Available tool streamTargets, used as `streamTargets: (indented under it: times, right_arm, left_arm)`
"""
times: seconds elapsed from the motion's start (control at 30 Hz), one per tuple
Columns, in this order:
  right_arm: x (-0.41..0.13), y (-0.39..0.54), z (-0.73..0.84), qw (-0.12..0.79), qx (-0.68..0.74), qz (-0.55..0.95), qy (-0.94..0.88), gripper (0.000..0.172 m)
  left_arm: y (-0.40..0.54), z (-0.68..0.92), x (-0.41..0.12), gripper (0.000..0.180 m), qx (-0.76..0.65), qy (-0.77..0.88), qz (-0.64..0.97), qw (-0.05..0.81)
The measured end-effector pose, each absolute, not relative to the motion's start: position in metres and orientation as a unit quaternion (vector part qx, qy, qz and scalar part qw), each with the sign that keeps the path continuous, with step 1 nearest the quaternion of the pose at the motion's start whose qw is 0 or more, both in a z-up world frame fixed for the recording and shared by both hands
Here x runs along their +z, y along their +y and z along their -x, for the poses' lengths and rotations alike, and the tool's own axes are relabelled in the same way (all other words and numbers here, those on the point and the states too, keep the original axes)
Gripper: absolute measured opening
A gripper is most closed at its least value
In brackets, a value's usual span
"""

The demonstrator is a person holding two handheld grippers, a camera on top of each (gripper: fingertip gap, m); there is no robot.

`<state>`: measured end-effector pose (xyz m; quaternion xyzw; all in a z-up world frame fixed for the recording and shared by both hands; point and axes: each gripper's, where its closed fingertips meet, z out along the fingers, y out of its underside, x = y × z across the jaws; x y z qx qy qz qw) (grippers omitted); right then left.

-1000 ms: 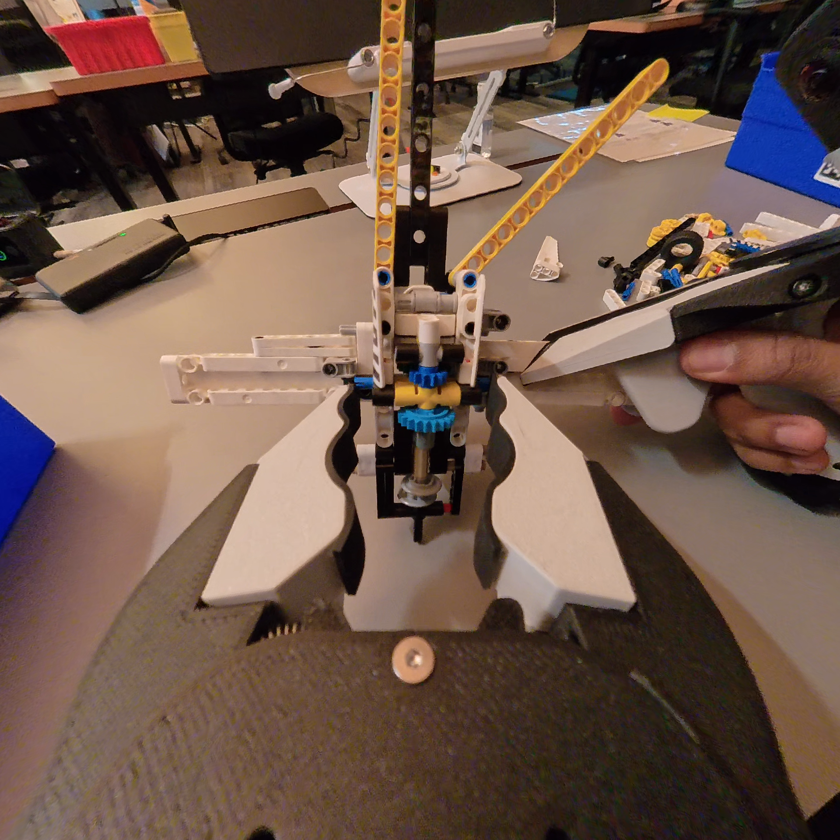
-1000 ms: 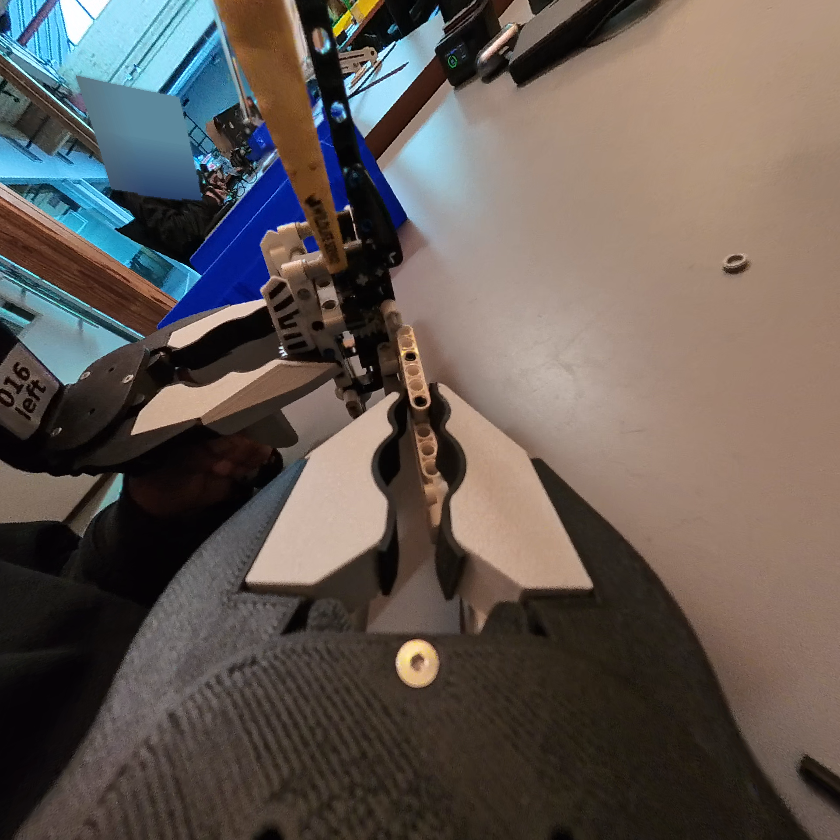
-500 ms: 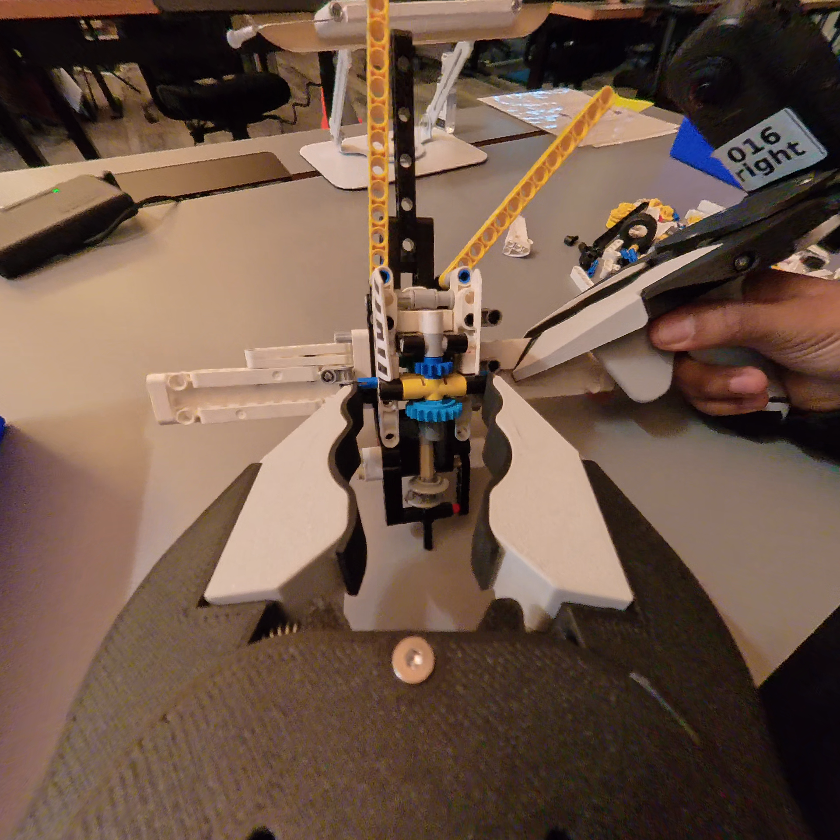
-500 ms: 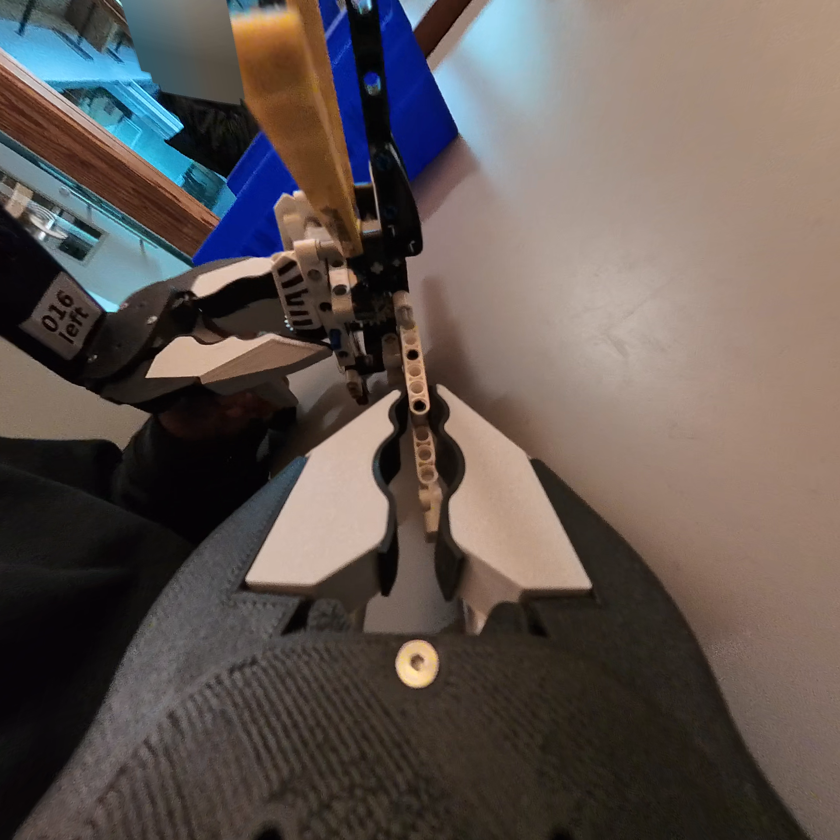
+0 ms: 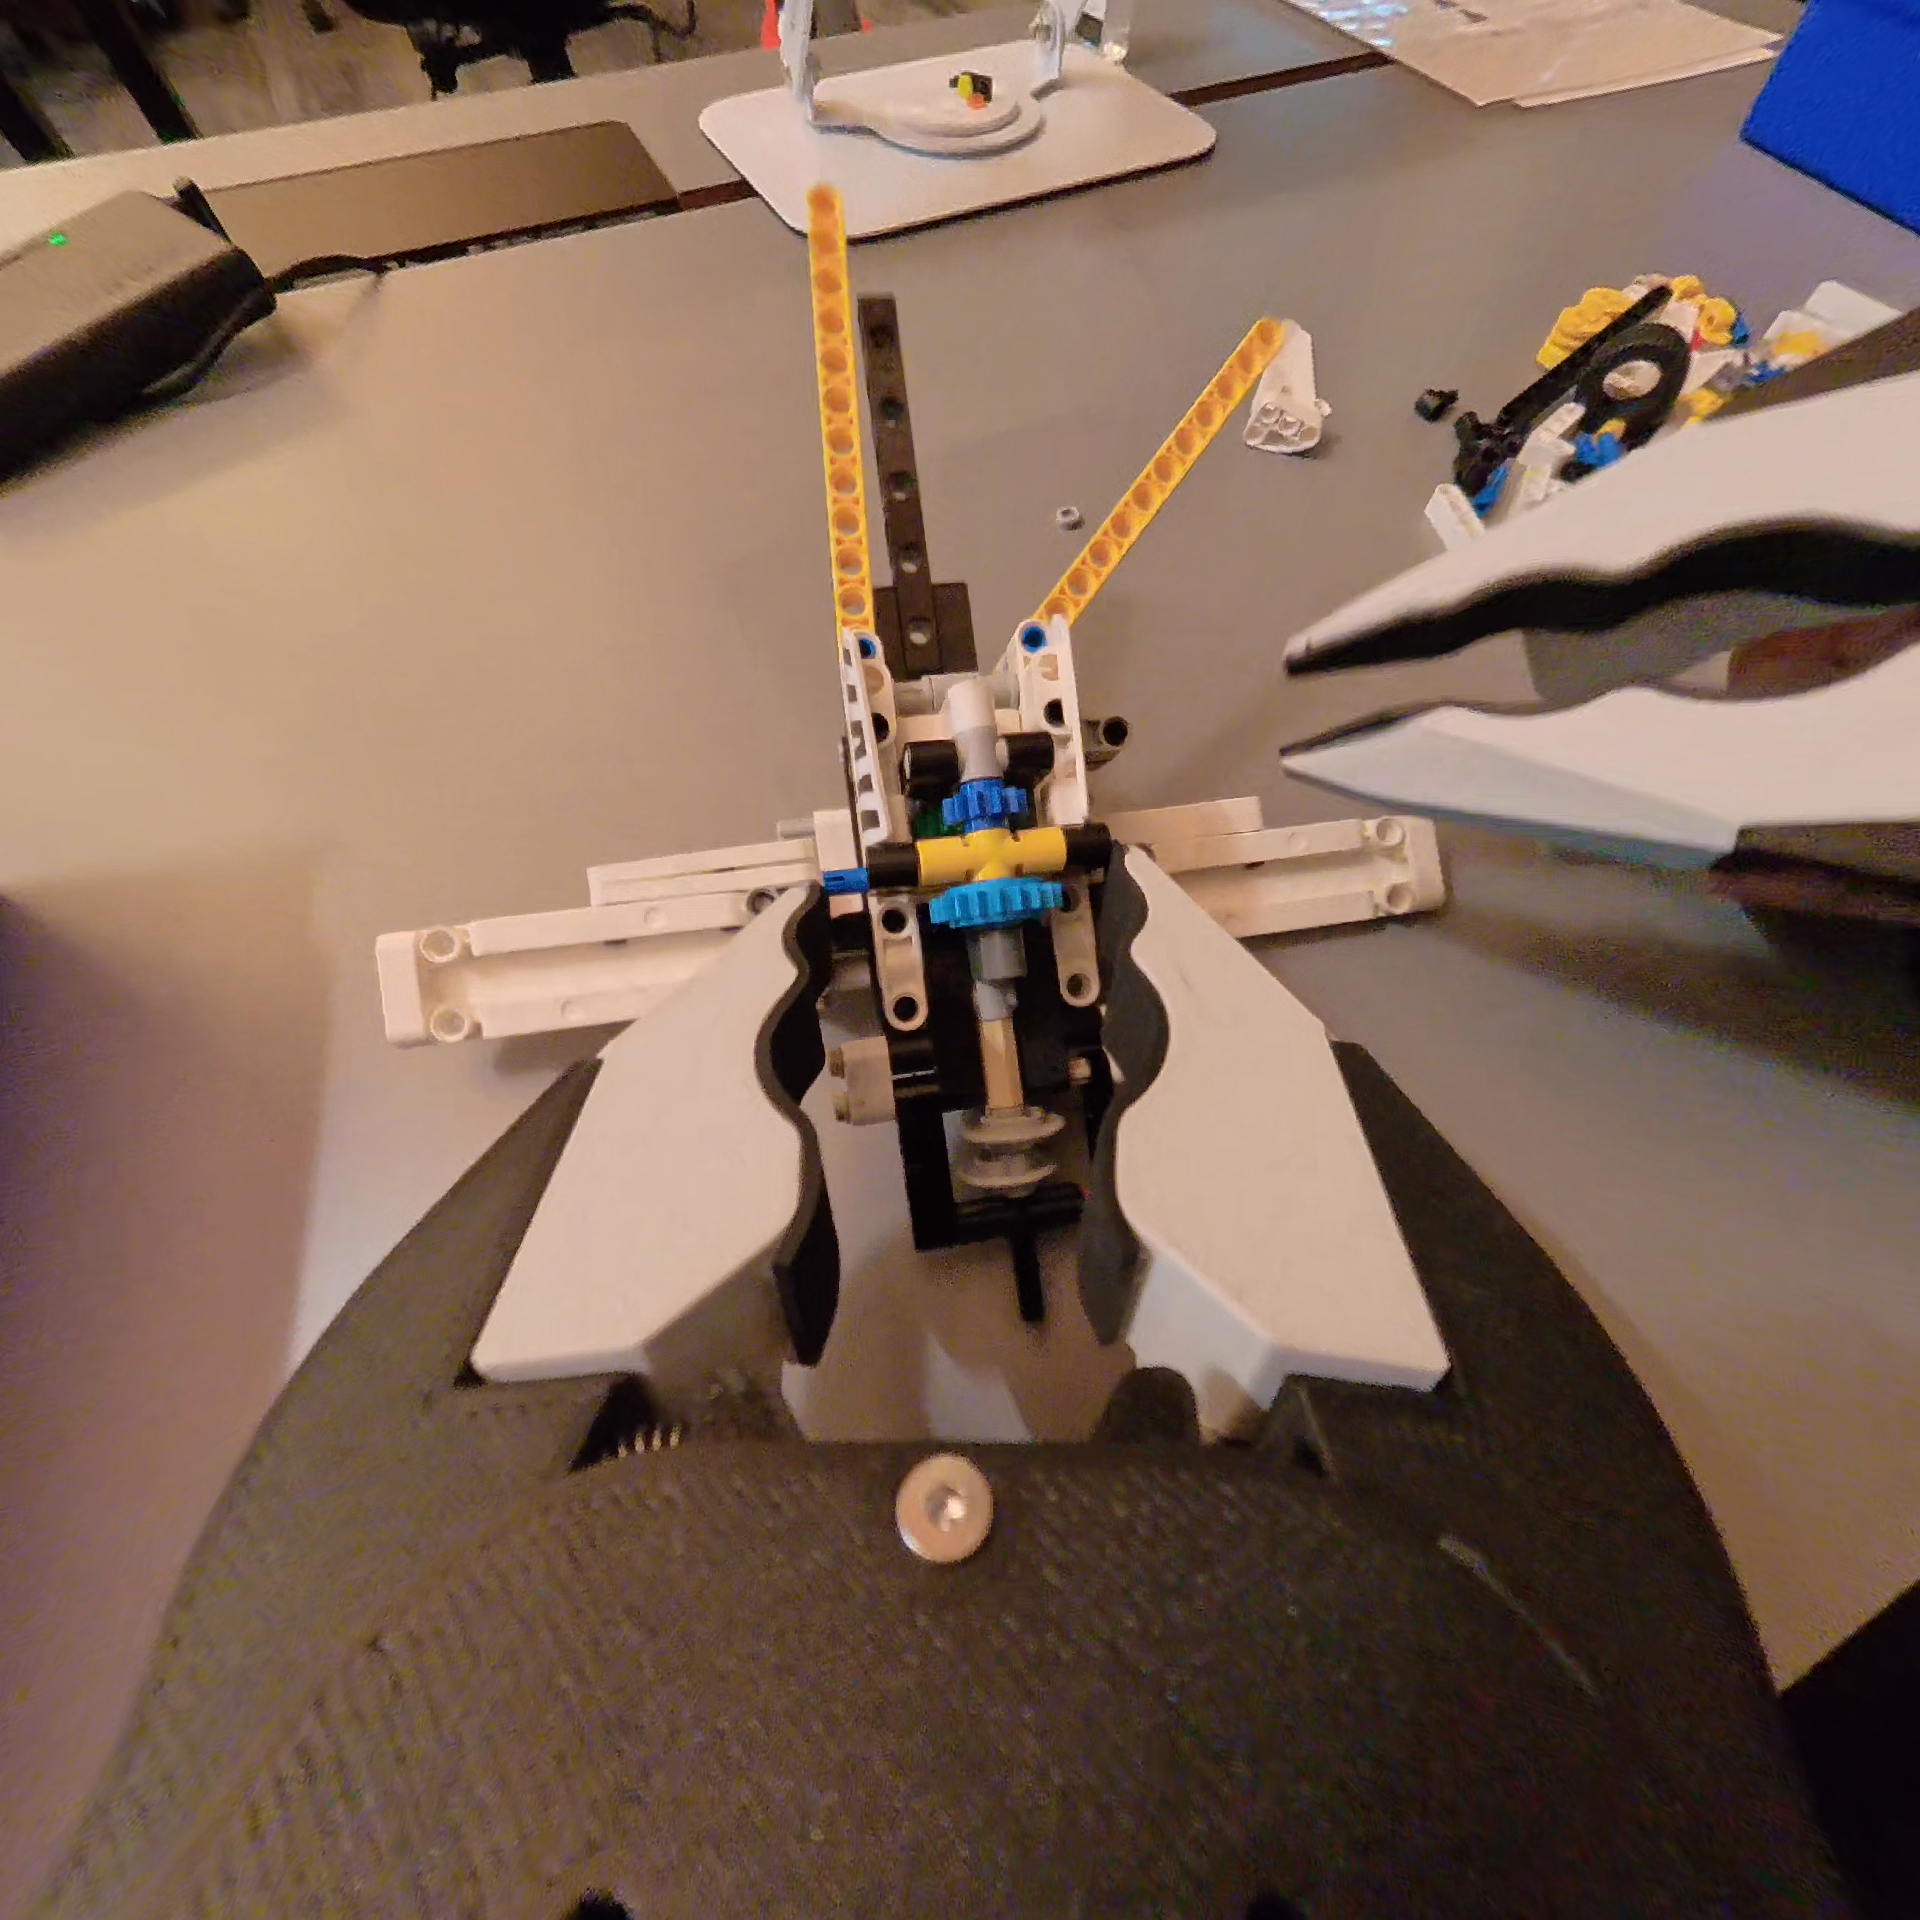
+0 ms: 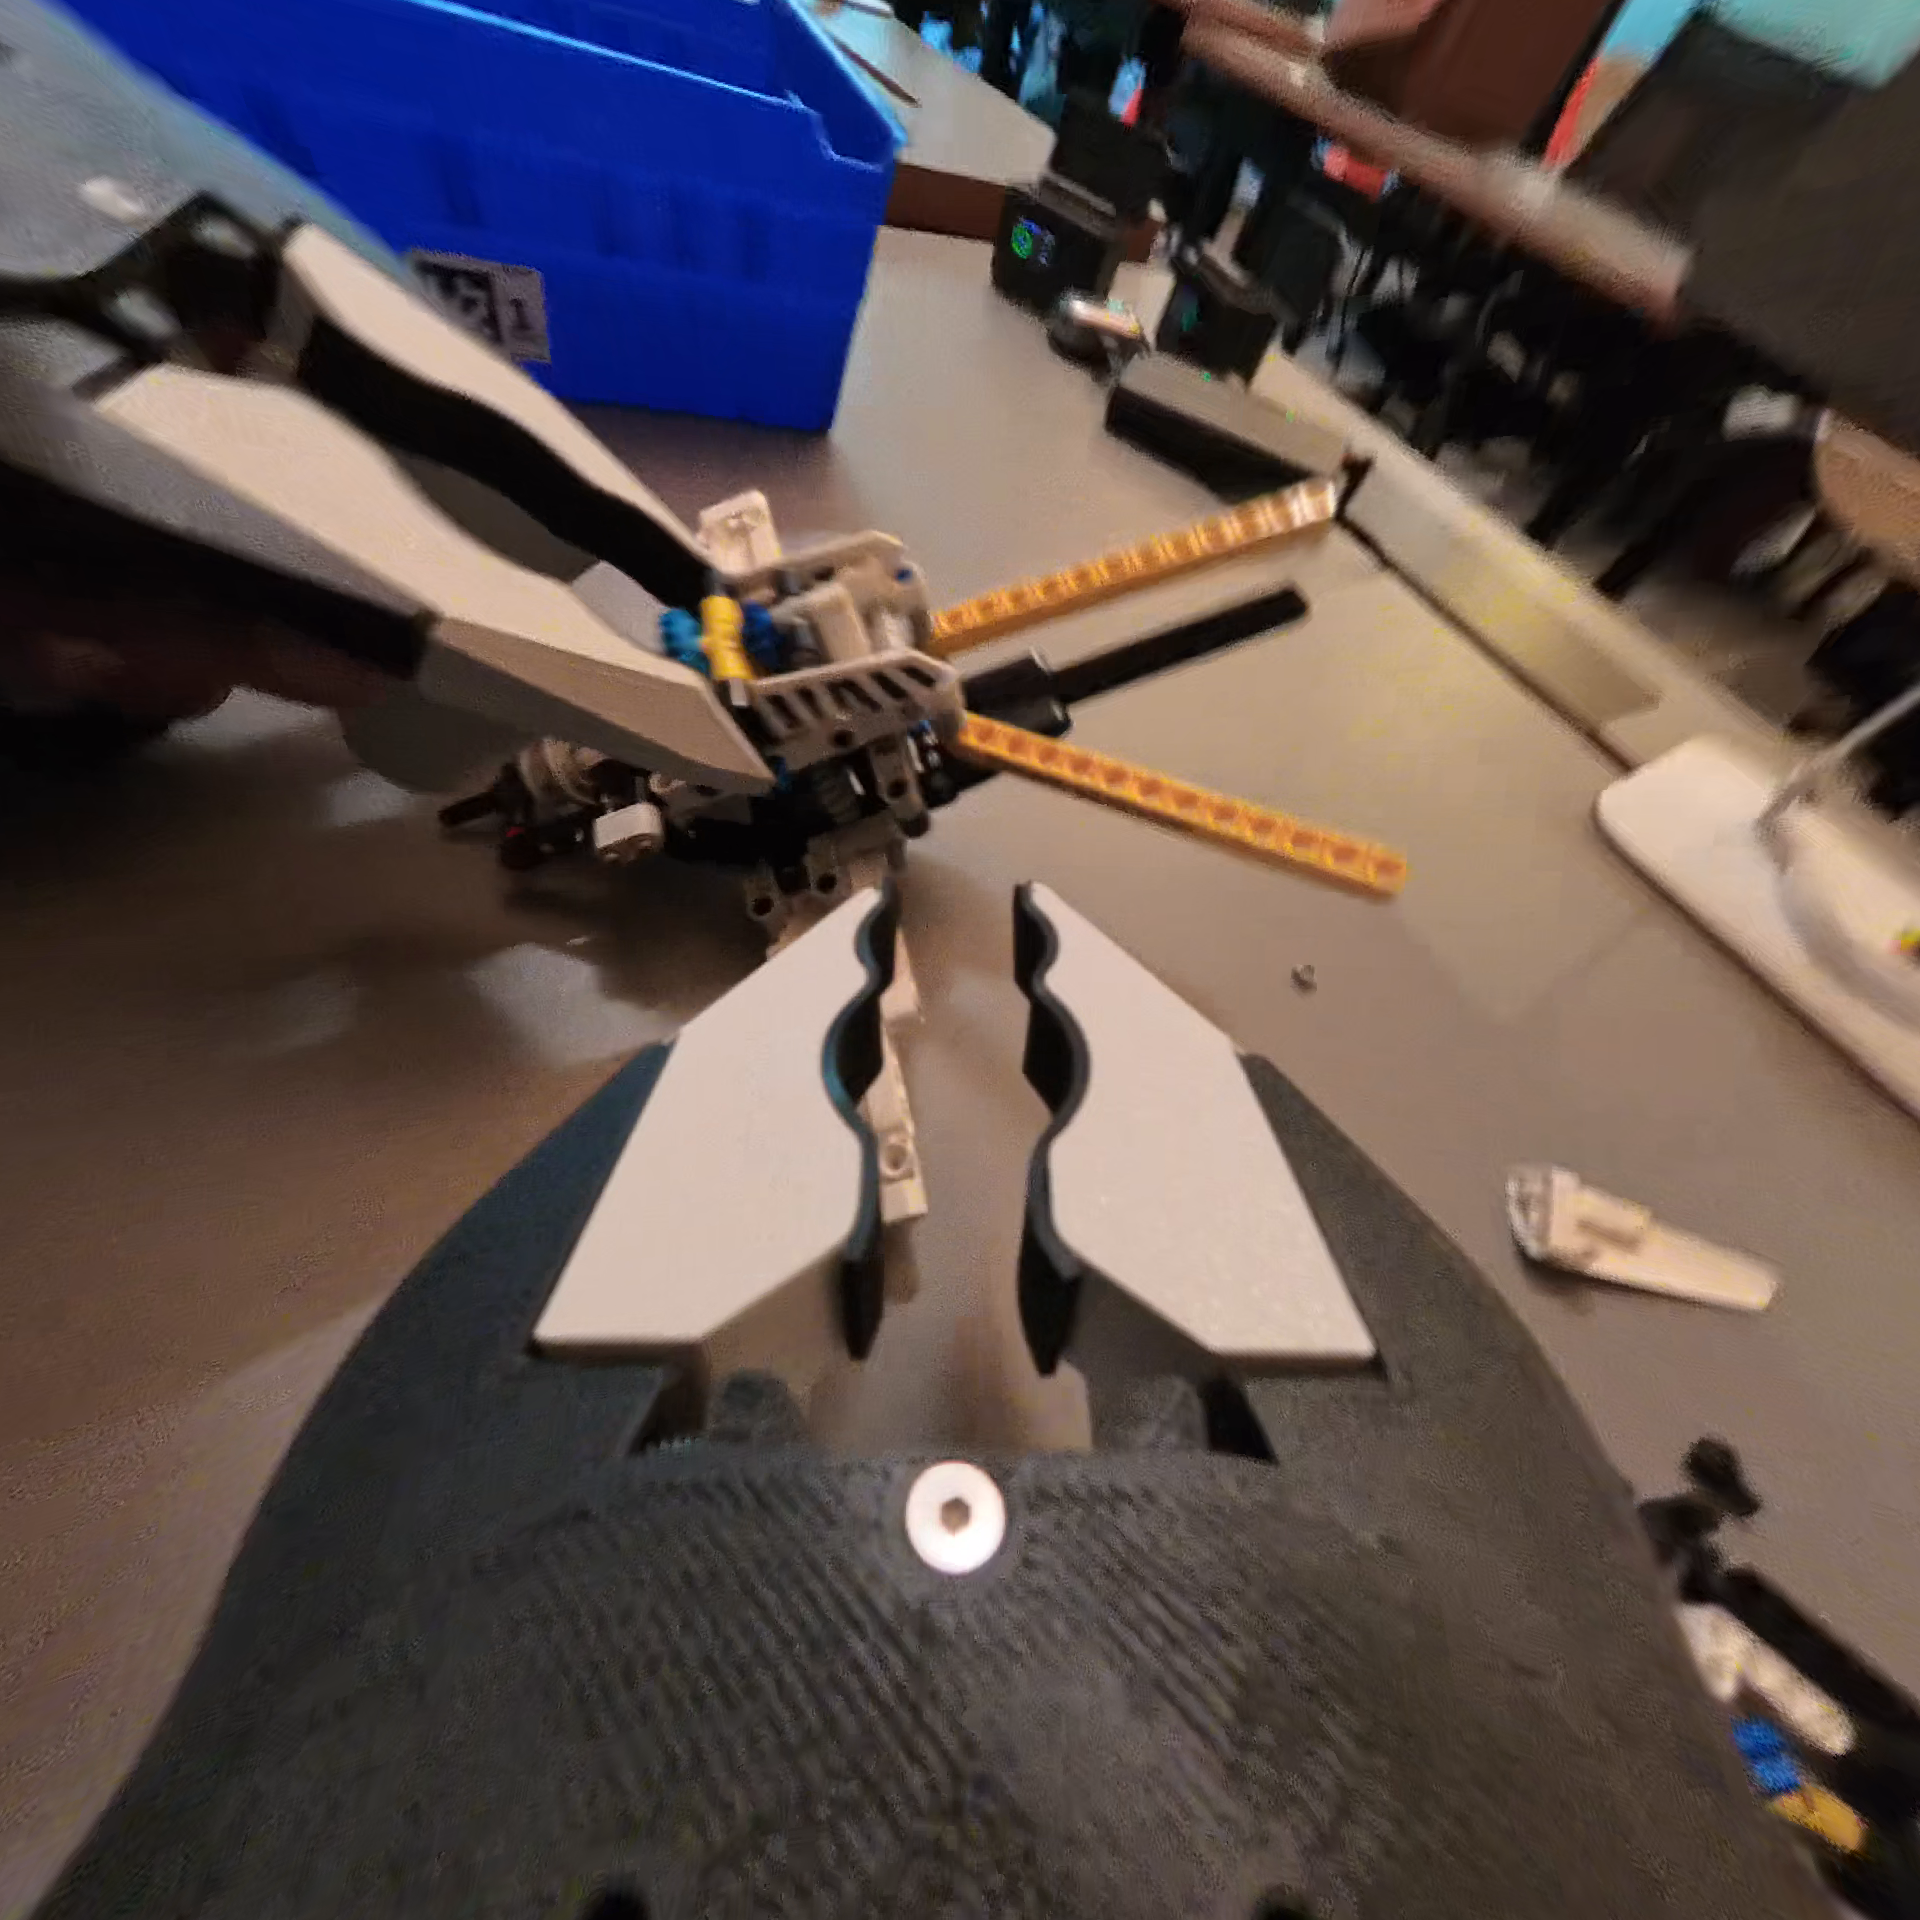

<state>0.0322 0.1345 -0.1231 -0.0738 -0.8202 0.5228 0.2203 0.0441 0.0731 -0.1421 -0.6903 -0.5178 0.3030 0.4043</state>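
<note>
— Model (image 5: 977, 935) of toy beams and gears: where is it seen?

— It is gripped by the left claw (image 5: 966, 904), whose pads (image 5: 800, 987) are pressed against its black frame on both sides. Its white beams (image 5: 582, 956) are spread flat over the grey surface (image 5: 416, 623), and two yellow beams (image 5: 842, 416) and a black one are pointed away from the claw.

— And the right claw (image 6: 956, 914)?

— It is released, with the jaws parted. A white beam (image 6: 899, 1132) of the model is seen beside its left pad; no clamping is shown. In the left view this claw is held apart from the model.

— What else is seen?

— A pile of loose parts (image 5: 1621, 384), a blue bin (image 6: 644, 208) and a loose white piece (image 6: 1631, 1247).
</note>
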Motion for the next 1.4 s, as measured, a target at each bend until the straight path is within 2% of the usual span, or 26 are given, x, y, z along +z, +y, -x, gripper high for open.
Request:
streamTargets:
  times: [0.1,0.23,0.37,0.57,0.87,0.97,1.4]
  right_arm:
    - [-0.133,0.120,-0.046,0.198,0.502,0.031,-0.842,0.000]
    - [-0.148,0.111,-0.043,0.154,0.466,0.036,-0.870,0.000]
    - [-0.160,0.108,-0.045,0.082,0.447,0.055,-0.889,0.020]
    - [-0.163,0.106,-0.039,0.087,0.443,0.031,-0.892,0.004]
    - [-0.169,0.109,-0.035,0.088,0.420,0.025,-0.903,0.009]
    - [-0.170,0.108,-0.036,0.075,0.429,0.027,-0.900,0.005]
    - [-0.169,0.110,-0.036,0.065,0.436,0.046,-0.896,0.006]
  left_arm:
    - [0.075,-0.040,-0.144,0.049,0.298,-0.516,0.696,0.400]
    - [0.076,-0.037,-0.148,0.049,0.273,-0.520,0.702,0.402]
    - [0.075,-0.034,-0.148,0.049,0.281,-0.513,0.710,0.394]
    - [0.076,-0.032,-0.148,0.049,0.265,-0.506,0.715,0.402]
    - [0.076,-0.030,-0.146,0.049,0.283,-0.494,0.722,0.394]
    - [0.076,-0.030,-0.146,0.050,0.279,-0.493,0.722,0.397]
    - [0.078,-0.030,-0.146,0.049,0.279,-0.492,0.720,0.403]
